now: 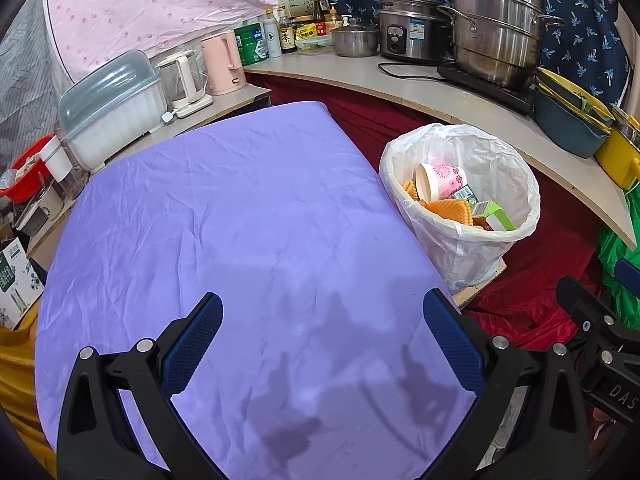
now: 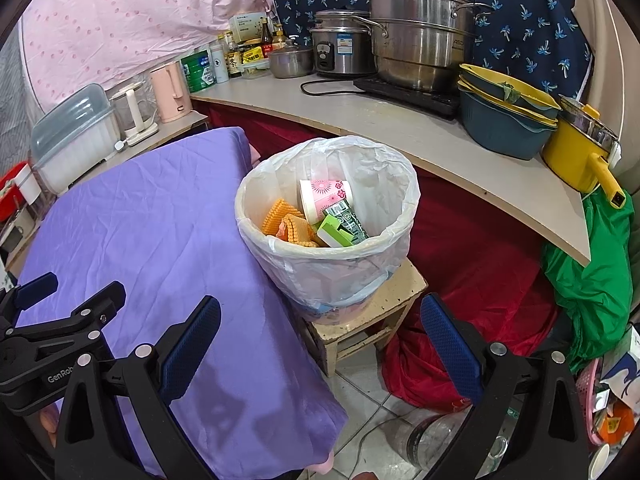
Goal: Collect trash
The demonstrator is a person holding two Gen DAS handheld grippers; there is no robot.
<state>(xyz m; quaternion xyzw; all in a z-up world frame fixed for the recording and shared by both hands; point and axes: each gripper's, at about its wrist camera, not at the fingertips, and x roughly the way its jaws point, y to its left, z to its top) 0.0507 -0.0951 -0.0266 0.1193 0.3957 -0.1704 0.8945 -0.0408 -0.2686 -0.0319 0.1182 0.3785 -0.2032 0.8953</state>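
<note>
Nearest us, the left gripper (image 1: 322, 340) spreads two black fingers (image 1: 192, 344) with blue textured pads wide over a creased purple cloth on the surface (image 1: 224, 216), holding nothing. Our right gripper (image 2: 320, 340) is equally wide and empty, straddling the surface's edge and a small cream stool (image 2: 384, 312). On that stool stands one round bin (image 2: 332, 272) lined with a thin white bag. Inside we count one pink flowered paper cup (image 2: 324, 198), orange ridged pieces (image 2: 288, 220) and one green carton (image 2: 340, 232), ahead of the right fingers, beyond the left gripper's right fingertip.
</note>
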